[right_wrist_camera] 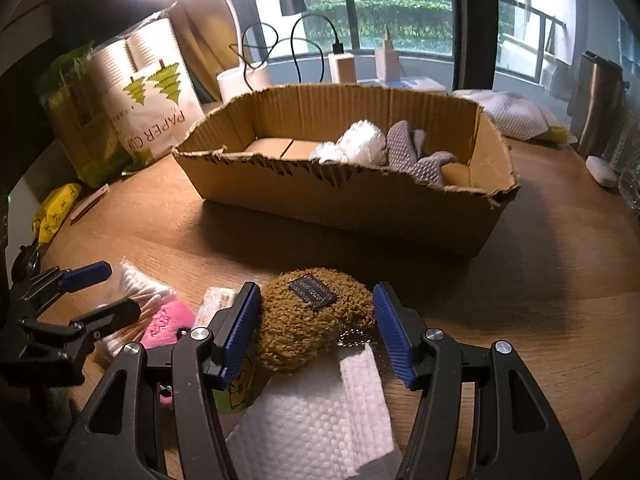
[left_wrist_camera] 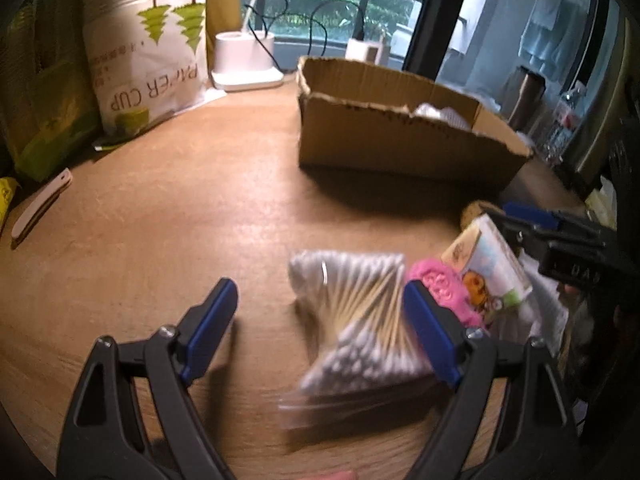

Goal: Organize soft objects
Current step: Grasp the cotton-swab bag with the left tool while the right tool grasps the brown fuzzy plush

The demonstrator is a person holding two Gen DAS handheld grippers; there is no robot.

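A: What's on the left?

B: The left gripper (left_wrist_camera: pixel 320 320) hovers low over the table (left_wrist_camera: pixel 168 216), jaws wide apart and holding nothing. A blurred swab bag (left_wrist_camera: pixel 352 320) lies between its fingers, close against the right pad; whether that pad touches the bag, I can't tell. Far left stands a paper cup pack (left_wrist_camera: pixel 148 52).

A: And beside the swabs?

B: Just right of them is a pink plush (left_wrist_camera: pixel 440 288), then a tissue pack (left_wrist_camera: pixel 492 268).

A: The right gripper?

B: The right gripper (right_wrist_camera: pixel 316 328) is open too. A brown pouch (right_wrist_camera: pixel 308 320) sits between its pads; the left pad seems to press the fuzz, the right pad stands clear. A white towel (right_wrist_camera: pixel 320 412) lies near, under the jaws, its far edge touching the pouch.

A: Where's the box?

B: The box (right_wrist_camera: pixel 340 204) is far behind the pouch, well apart. Inside, toward its right end, are a white fluffy thing (right_wrist_camera: pixel 360 144) and a grey cloth (right_wrist_camera: pixel 416 156), touching.
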